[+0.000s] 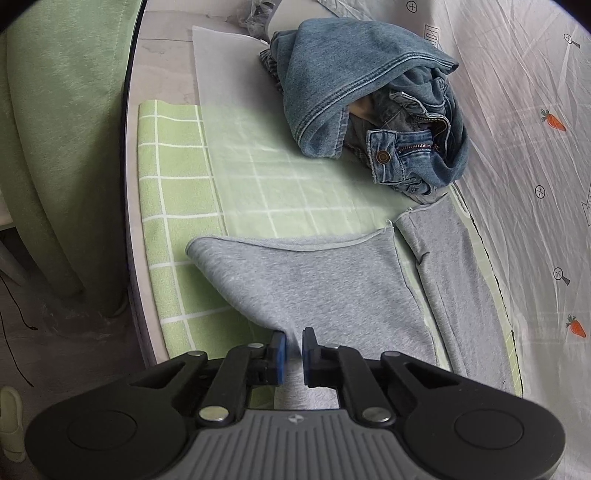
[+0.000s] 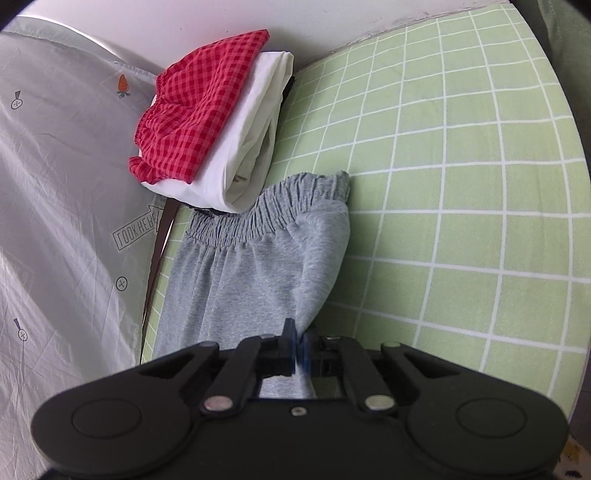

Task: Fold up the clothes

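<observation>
On the green checked sheet (image 1: 173,206), grey sweatpants (image 1: 314,280) spread flat, near the denim heap (image 1: 369,96). Left gripper (image 1: 293,347) pinched tight on a leg edge, right gripper (image 2: 297,343) clamped on fabric below the waistband (image 2: 266,218), probably for lifting one side over.

Bed cover (image 2: 461,177): pale green with a white grid, spread ahead of and to the right of the tool in the right wrist view.
Printed sheet (image 1: 524,147): white-grey, creased, with carrots and small round marks; to the right of the tool in the left wrist view.
Translucent white sheet (image 1: 236,85): laid over the cover, ahead.
Green drape (image 1: 55,129): hanging at far left.
Floor (image 1: 66,350): grey, low left, with a thin dark cord.
Wall (image 2: 184,18): plain white, ahead.
Light: soft, even daylight.
</observation>
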`<state>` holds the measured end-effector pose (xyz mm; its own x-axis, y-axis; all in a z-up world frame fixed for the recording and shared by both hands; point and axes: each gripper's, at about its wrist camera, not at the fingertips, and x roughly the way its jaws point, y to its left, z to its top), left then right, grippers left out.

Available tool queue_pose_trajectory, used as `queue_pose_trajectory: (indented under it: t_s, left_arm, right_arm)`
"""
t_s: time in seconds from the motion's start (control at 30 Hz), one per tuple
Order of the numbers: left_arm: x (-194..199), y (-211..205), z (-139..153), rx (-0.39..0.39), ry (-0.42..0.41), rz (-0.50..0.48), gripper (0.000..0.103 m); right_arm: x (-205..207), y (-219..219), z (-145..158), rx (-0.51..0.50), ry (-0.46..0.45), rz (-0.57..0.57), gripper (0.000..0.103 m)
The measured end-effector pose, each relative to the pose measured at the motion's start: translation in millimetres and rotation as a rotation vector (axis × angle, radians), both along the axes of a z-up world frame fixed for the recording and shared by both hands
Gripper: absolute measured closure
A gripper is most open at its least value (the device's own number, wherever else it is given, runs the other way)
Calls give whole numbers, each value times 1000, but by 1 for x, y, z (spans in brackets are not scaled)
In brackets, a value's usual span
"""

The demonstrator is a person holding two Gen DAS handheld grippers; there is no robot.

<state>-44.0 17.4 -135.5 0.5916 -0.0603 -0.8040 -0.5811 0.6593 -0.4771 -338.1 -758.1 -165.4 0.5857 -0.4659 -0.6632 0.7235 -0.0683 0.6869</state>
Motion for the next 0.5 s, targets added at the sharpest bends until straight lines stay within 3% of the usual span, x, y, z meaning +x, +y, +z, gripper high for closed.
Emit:
queue_pose_trajectory:
  t_s: [0.3, 0.5]
  left_arm:
    - [-8, 4, 4, 6, -33, -7, 102]
    - [-3, 1, 25, 9, -106, -13, 103]
  right_arm:
    - [-9, 4, -2, 6, -15, 16, 101]
    - [0, 3, 22, -87, 14, 75, 101]
